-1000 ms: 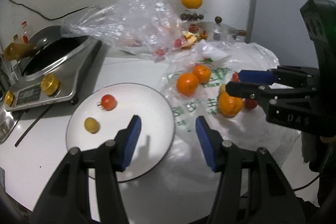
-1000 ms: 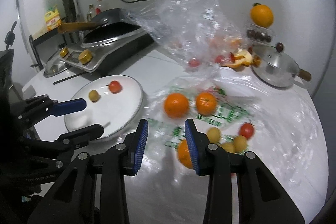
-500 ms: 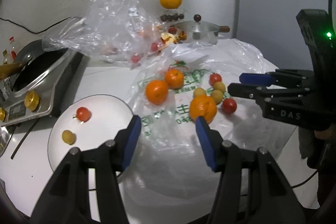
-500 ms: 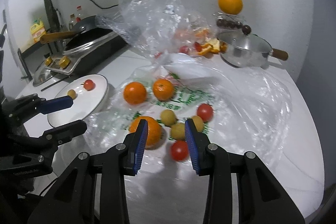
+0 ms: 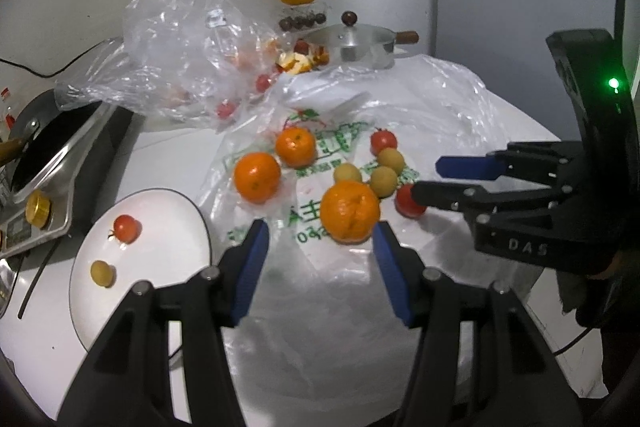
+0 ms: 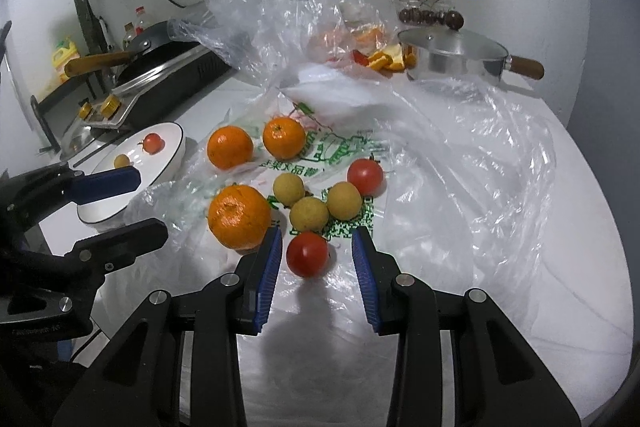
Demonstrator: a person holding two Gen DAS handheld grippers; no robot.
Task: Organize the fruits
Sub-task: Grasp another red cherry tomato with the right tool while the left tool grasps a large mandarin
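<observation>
Left wrist view: left gripper (image 5: 320,247) low centre, jaws partly open, empty, w/ large orange (image 5: 350,211) just beyond its tips on printed plastic bag (image 5: 328,147); white plate (image 5: 160,211) lower left holds a tomato and a yellow fruit.
Right wrist view: right gripper (image 6: 316,259) low centre, jaws narrowly open around red tomato (image 6: 307,253), pads not touching.

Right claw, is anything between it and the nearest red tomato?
Nothing: in the right wrist view only bare plastic bag separates the open right claw from the tomato.
</observation>
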